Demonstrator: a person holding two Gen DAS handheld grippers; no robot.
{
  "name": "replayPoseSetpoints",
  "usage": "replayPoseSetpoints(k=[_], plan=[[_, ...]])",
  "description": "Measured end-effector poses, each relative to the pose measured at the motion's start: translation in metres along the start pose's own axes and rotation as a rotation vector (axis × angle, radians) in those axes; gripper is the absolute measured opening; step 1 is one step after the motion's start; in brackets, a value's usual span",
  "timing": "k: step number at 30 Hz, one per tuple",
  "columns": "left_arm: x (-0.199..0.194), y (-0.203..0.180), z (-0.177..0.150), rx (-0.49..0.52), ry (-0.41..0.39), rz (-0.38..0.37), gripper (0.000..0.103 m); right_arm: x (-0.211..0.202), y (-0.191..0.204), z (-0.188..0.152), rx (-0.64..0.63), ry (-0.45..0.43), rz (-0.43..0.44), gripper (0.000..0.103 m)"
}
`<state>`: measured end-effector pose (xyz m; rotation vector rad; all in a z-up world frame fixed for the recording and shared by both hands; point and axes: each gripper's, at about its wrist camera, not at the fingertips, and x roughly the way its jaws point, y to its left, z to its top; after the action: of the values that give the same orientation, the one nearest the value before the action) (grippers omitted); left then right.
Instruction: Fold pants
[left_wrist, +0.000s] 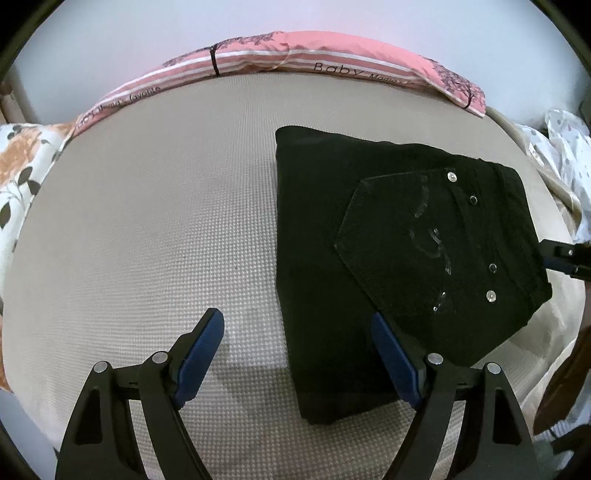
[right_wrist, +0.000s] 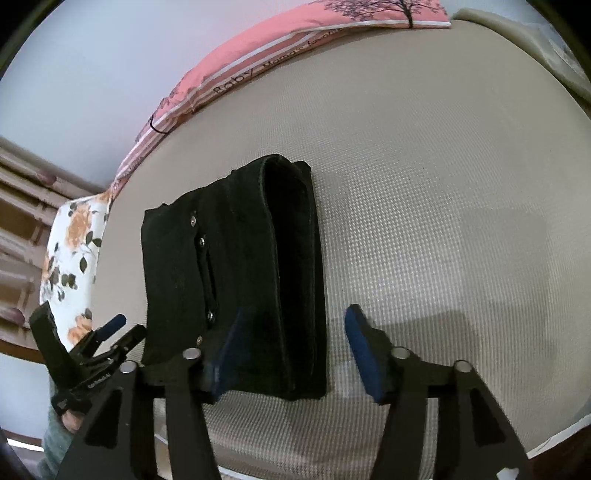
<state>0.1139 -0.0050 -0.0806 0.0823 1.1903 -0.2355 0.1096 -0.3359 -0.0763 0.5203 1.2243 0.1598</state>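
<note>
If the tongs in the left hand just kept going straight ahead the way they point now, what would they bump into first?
Probably the left edge of the folded black pants. The left tongs are open, and the pants' side edge lies between the two fingers, just ahead. Depth is hard to judge, so they might pass over and touch the beige mattress instead.

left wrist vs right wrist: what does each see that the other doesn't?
Left wrist only: the back pocket face-up on the folded black pants, and white dotted fabric at far right.

Right wrist only: the stacked fold layers edge-on, a wooden headboard at left, and the left gripper seen from outside.

Both: the pants on the beige mattress, the pink "Baby" pillow, the floral pillow, and each camera's own gripper open, holding nothing.
</note>
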Motion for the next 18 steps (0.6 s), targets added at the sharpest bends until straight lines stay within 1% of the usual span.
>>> replayPoseSetpoints(k=[4, 7, 11, 12, 14, 18], plan=[[0.004, 0.005, 0.007, -0.033, 0.017, -0.038, 0.082, 0.010, 0.000, 0.006, -0.019, 0.019, 0.007, 0.055], [0.008, 0.014, 0.013, -0.075, 0.030, -0.092, 0.082, 0.017, -0.005, 0.011, -0.011, 0.031, 0.028, 0.055], [0.021, 0.033, 0.021, -0.174, 0.096, -0.190, 0.082, 0.023, -0.015, 0.015, 0.010, 0.053, 0.098, 0.055], [0.026, 0.037, 0.023, -0.202, 0.116, -0.227, 0.082, 0.025, -0.018, 0.016, 0.016, 0.059, 0.119, 0.055], [0.031, 0.042, 0.025, -0.236, 0.138, -0.269, 0.081, 0.029, -0.025, 0.018, 0.028, 0.075, 0.159, 0.055], [0.042, 0.050, 0.029, -0.289, 0.175, -0.319, 0.077, 0.035, -0.037, 0.019, 0.054, 0.094, 0.221, 0.056]])
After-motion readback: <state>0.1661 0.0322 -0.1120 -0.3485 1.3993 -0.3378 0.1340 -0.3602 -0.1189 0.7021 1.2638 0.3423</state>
